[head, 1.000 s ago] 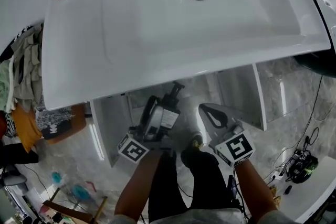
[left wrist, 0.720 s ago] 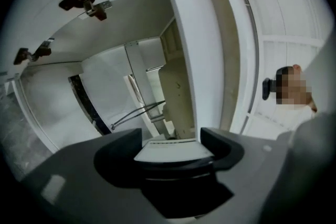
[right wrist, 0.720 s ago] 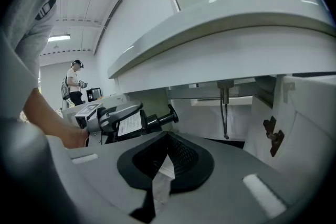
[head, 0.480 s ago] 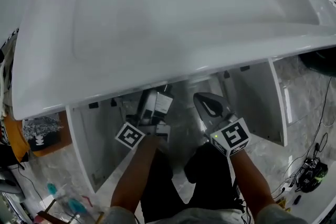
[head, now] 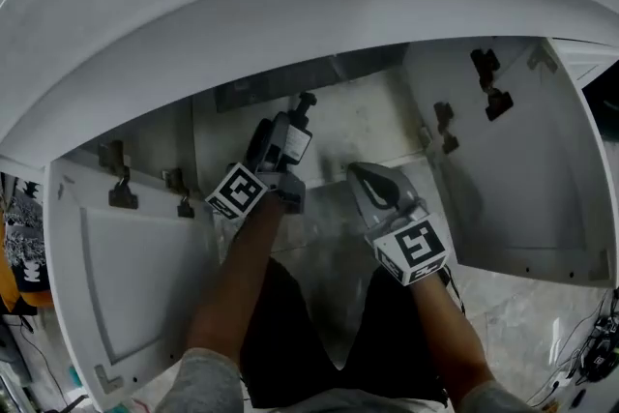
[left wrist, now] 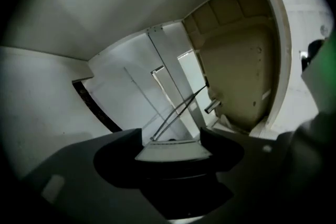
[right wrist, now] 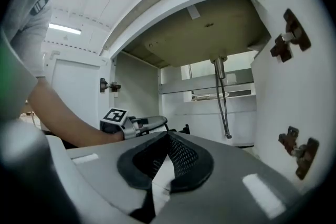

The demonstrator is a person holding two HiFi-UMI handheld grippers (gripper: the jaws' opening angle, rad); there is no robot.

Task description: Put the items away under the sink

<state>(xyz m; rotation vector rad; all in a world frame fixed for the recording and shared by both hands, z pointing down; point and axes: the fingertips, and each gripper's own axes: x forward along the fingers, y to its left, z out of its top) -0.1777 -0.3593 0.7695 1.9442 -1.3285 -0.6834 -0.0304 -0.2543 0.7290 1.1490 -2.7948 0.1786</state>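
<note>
Head view, left gripper (head: 277, 150) jaws clamped on smooth labelled pump bottle (head: 296, 146), right gripper (head: 361, 176) jaws together

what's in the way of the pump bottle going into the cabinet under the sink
Nothing visible: both doors stand open and the left gripper holds the pump bottle at the opening; hoses hang further back.

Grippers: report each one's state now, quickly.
Left gripper: closed on a pump bottle.
Right gripper: closed, nothing seen between its jaws.
</note>
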